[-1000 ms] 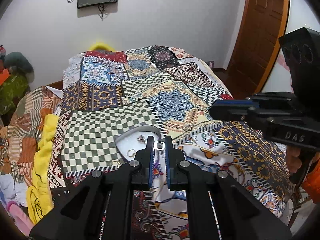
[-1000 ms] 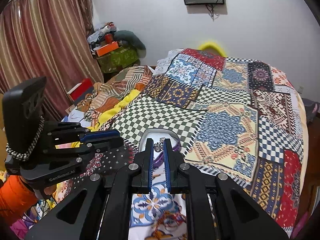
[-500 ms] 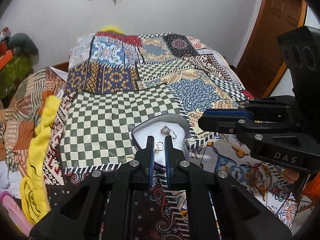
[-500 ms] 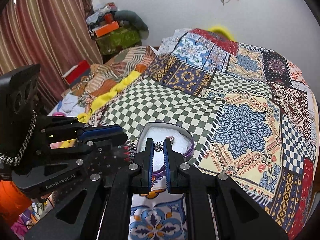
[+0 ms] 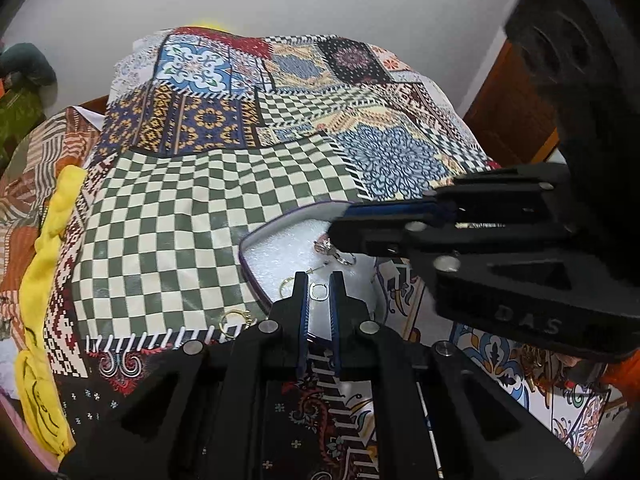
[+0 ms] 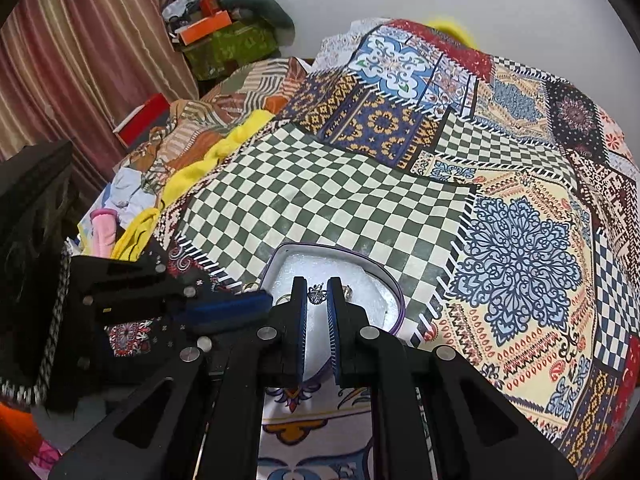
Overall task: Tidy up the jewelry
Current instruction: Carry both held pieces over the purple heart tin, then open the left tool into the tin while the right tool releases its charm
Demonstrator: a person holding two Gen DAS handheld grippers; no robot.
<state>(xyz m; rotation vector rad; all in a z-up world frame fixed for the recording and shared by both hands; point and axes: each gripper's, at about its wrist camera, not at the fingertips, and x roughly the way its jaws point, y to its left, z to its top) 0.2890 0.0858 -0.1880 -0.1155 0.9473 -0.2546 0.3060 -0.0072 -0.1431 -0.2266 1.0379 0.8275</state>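
A white foam-lined box with a purple rim [image 5: 256, 240] lies on the patchwork bedspread. My left gripper [image 5: 318, 280] hangs over its near edge, shut on a small silver ring [image 5: 318, 291]. From the right, my right gripper [image 5: 340, 224] reaches over the same box. In its own view the right gripper [image 6: 317, 284] is shut on a silver filigree piece [image 6: 316, 295] above the foam inside the box [image 6: 396, 300]. A gold ring [image 5: 286, 283] and another silver piece [image 5: 346, 258] lie on the foam. A gold hoop [image 5: 232, 318] rests on the cloth just outside the box.
The bed [image 6: 320, 200] carries a checked and floral patchwork cover. A yellow cloth [image 5: 44, 260] and heaped clothes run along its left side. Boxes and bags [image 6: 224, 36] are stacked by a striped curtain. A wooden door [image 5: 516, 120] stands to the right.
Both grippers have sunk and closed in on the box, which now looks larger and nearer. Each small piece has stayed between its fingertips. The right gripper now overlaps the box.
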